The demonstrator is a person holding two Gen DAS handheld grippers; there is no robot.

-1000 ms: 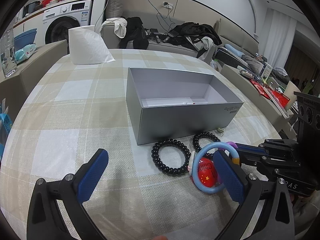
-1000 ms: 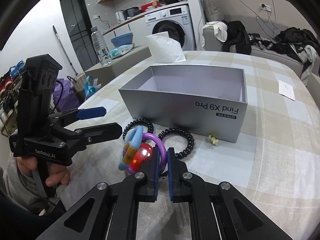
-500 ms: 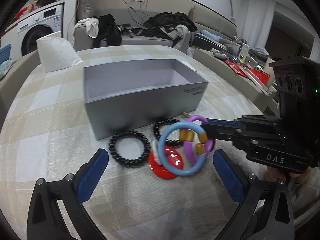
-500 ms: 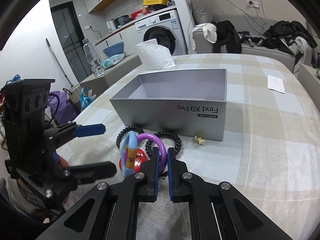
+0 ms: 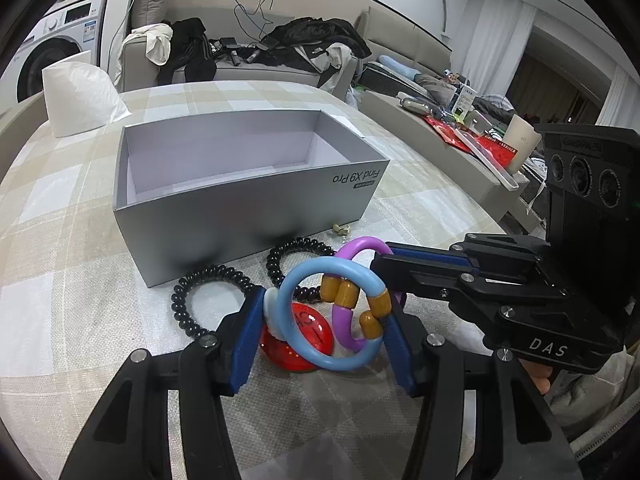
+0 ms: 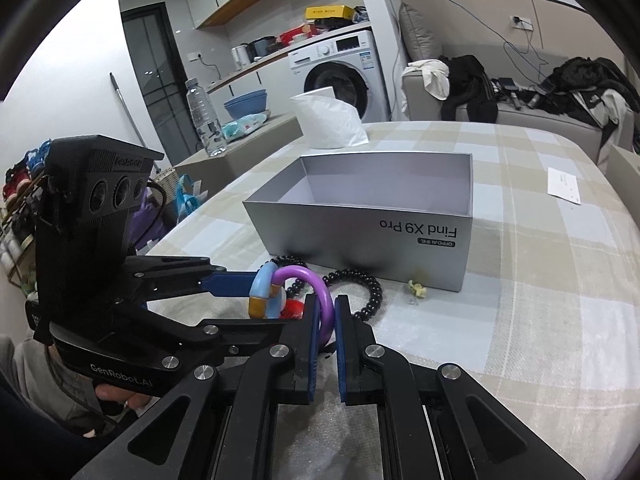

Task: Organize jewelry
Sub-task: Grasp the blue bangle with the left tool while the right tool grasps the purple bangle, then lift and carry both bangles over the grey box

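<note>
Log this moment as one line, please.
left gripper: shut on blue ring | right gripper: shut on purple ring | rings interlinked | gray box: open

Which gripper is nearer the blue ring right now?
Left. The left gripper has its pads on both sides of the blue ring; the right gripper is shut on the linked purple ring beside it.

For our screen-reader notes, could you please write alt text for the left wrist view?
The left hand-held gripper closes around a blue ring linked to a purple ring, which the right hand-held gripper pinches. Black bead bracelets lie before an open grey box.
</note>
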